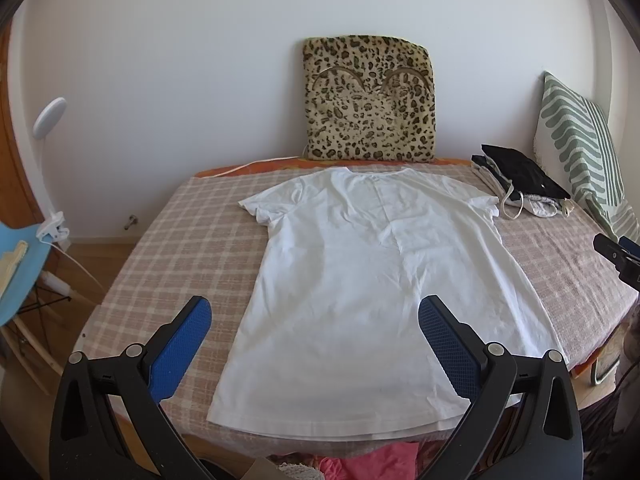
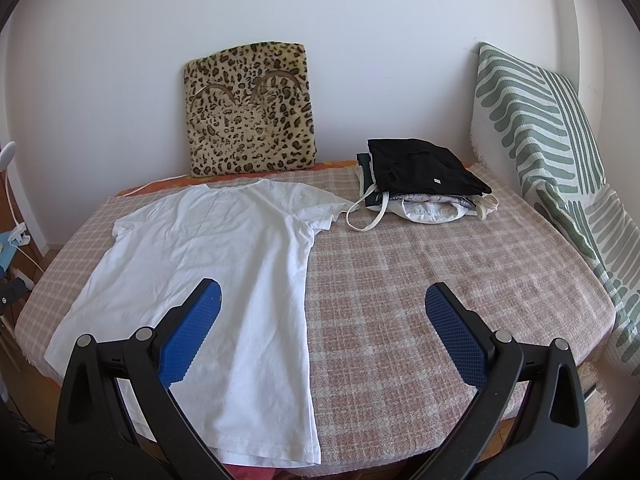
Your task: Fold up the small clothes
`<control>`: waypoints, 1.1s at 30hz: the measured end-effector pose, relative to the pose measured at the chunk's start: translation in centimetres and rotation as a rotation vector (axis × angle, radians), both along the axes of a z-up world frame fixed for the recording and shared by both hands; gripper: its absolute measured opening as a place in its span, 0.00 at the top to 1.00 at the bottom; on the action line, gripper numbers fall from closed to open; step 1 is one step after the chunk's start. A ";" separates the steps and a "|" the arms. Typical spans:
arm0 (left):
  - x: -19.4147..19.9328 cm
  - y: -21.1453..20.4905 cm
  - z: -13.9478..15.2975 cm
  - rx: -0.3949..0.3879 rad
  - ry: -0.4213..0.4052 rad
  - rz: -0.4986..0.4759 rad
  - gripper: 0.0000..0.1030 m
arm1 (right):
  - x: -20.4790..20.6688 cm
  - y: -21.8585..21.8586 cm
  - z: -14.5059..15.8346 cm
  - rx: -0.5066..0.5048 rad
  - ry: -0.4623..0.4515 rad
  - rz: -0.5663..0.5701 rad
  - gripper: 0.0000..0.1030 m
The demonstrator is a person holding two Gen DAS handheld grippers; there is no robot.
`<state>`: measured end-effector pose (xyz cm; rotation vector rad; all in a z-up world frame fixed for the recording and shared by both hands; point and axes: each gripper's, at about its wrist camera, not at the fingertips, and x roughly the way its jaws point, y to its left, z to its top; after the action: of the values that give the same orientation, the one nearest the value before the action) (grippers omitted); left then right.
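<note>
- Lying flat on the checked bedspread (image 1: 168,248) is a white T-shirt (image 1: 360,280), spread out full length, unfolded, collar toward the wall and hem at the near edge of the bed.
- Both short sleeves are out to the sides; cloth shows light creases over the chest area.
- Left gripper (image 1: 315,322): jaws spread wide, nothing between them. It hangs above the shirt's lower half; its left blue pad (image 1: 182,344) sits over bare bedspread, its right pad over the shirt body. Contact with the cloth: cannot tell.
- Right gripper (image 2: 323,309): jaws likewise wide apart, holding nothing. It straddles the shirt's right side edge; left pad over the shirt, right pad (image 2: 454,332) over bedspread.
- In the left view the right gripper shows only as a black and blue piece at the far right frame edge.
- Folded stack (image 2: 424,176): a black garment on top, pale items beneath, at the far right of the bed. A white strap (image 2: 368,210) trails from the stack and ends near the shirt's right sleeve; touching or not, cannot tell.
- Leopard cushion (image 1: 368,96) stands upright against the wall just behind the collar.
- Green-and-white striped pillow (image 2: 540,120) leans at the right side of the bed, beside the stack.
- Blue chair (image 1: 20,260) and a clip lamp (image 1: 50,116) stand left of the bed.
- Pink cloth (image 1: 376,460) shows below the near bed edge.
</note>
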<state>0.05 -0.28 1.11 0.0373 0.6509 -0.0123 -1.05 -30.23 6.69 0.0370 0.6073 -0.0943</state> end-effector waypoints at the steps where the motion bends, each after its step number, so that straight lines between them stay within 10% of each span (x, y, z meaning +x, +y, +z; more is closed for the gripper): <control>1: 0.0 -0.1 0.0 0.001 -0.001 0.000 0.00 | 0.0 0.0 -0.1 0.000 0.000 0.001 0.00; 33: -0.8 3.8 -2.0 -0.099 0.035 0.001 0.00 | 0.9 2.5 0.3 0.012 -0.035 0.038 0.00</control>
<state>-0.70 3.56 -0.84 -0.0583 0.6841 -0.0445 -0.19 -27.72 6.95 0.0389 0.5732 -0.0530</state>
